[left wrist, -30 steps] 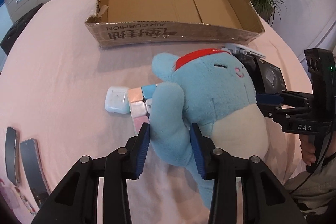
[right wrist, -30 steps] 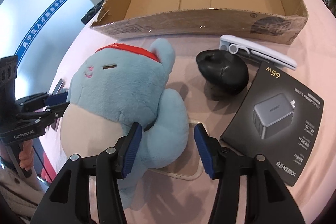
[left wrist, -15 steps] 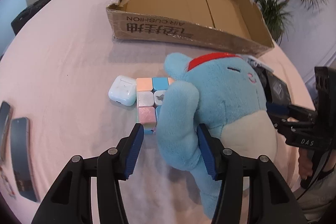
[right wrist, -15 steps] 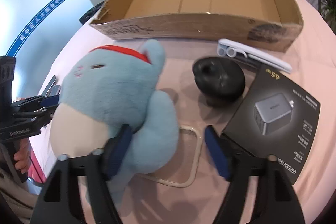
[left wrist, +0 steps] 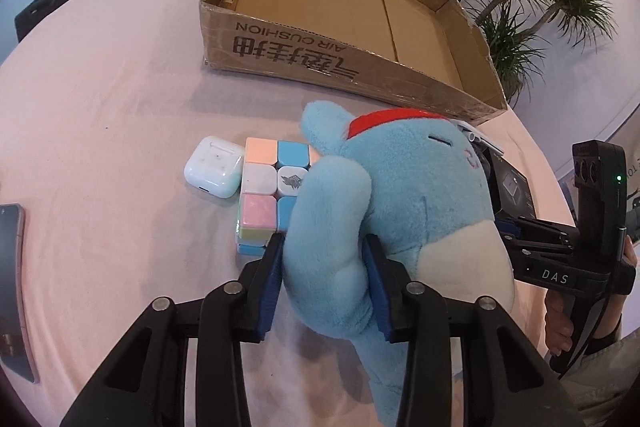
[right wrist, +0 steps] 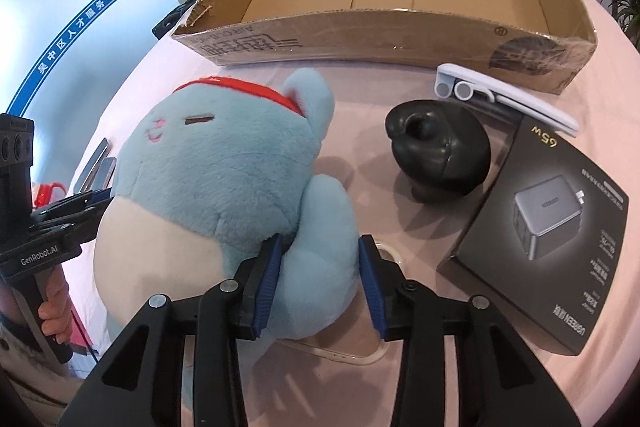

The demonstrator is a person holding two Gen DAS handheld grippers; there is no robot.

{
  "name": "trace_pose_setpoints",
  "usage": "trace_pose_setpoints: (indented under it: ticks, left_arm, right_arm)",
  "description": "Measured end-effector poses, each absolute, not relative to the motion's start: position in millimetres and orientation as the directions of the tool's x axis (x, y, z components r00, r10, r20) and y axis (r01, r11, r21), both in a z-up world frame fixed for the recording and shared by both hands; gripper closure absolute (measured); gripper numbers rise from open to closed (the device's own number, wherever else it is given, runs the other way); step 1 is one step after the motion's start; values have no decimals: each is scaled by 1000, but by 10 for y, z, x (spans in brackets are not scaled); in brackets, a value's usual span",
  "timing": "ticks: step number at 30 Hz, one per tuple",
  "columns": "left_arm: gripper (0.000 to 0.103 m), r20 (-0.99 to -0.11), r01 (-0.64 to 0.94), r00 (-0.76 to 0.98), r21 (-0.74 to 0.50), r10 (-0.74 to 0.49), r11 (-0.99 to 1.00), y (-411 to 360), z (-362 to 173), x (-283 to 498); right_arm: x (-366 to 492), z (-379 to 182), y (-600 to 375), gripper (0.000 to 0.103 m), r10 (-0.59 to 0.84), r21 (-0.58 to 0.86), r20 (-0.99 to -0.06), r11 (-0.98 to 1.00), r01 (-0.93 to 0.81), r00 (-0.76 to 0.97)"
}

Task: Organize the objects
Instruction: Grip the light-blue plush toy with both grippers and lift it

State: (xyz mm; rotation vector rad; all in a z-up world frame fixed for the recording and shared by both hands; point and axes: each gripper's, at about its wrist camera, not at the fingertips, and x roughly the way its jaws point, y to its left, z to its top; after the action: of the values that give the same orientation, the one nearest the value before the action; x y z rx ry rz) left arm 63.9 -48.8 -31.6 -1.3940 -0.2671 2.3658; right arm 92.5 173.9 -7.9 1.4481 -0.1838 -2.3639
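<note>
A blue plush toy (left wrist: 404, 187) with a red headband and cream belly is held between both grippers above the pink tablecloth. My left gripper (left wrist: 324, 263) is shut on one plush arm. My right gripper (right wrist: 318, 263) is shut on the other plush arm (right wrist: 320, 227). The plush also fills the left of the right wrist view (right wrist: 208, 179). An open, empty cardboard box (left wrist: 320, 67) stands beyond it, also seen in the right wrist view (right wrist: 384, 31).
A pastel puzzle cube (left wrist: 264, 187) and a white earbud case (left wrist: 214, 171) lie left of the plush. Phones (left wrist: 10, 267) lie at the far left. A black charger box (right wrist: 548, 219), black rounded object (right wrist: 440, 155), white folding stand (right wrist: 504, 99) and clear phone case (right wrist: 360, 347) lie right.
Both grippers, which had opened wider half a second ago, have closed on the plush arms. The plush has risen and shifted toward the box.
</note>
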Motion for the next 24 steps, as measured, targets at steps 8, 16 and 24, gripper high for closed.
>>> trace_pose_setpoints:
  ticks: [8,16,24]
  left_arm:
    - [61,-802,-204,-444,-344,400,-916,-510,-349,645]
    - [76,-799,-225,-462,-314,385,-922,-422,-323,707]
    - [77,-775,-259,-486,-314,404,-913,-406,-87,925]
  right_arm:
    - [901,-119,1783,69,-400,329,-823,-914,236,-403]
    - [926,-132,1779,75,-420,347,-816,-906,244,-398]
    - [1120,62,1794,77,-405,314,-804,-911,267,-435]
